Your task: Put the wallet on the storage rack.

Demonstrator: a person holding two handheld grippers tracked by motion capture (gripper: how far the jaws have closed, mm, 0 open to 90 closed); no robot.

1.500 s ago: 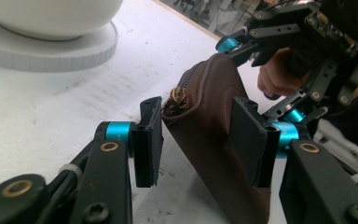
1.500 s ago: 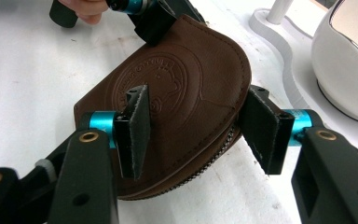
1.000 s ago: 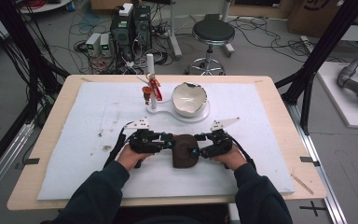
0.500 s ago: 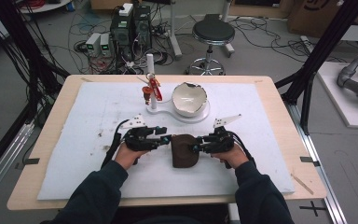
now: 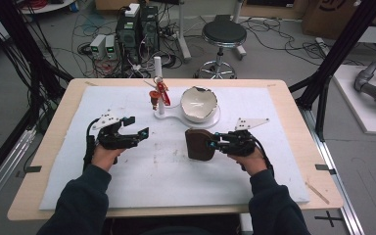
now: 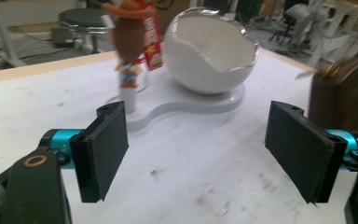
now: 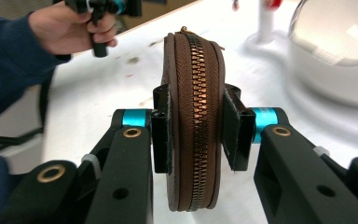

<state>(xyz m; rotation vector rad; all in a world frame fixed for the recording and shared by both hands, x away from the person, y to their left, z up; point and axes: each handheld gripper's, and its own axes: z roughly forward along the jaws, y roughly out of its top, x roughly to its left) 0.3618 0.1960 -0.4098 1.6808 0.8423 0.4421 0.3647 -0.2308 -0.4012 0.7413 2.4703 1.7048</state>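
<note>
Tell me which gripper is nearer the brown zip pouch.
Right. The right gripper is clamped on the brown zip pouch; the left gripper, jaws just opened, is off to its left.

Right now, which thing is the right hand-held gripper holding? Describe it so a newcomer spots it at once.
On the white mat covering the wooden table, look just in front of the white eggshell-shaped bowl. There the right hand-held gripper clamps a small brown zip pouch, the only dark leather-like, zippered thing there.

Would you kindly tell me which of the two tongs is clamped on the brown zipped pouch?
The right tongs: both pads press the sides of the brown zipped pouch, holding it on edge. The left tongs stand wide open with nothing between them.
</note>
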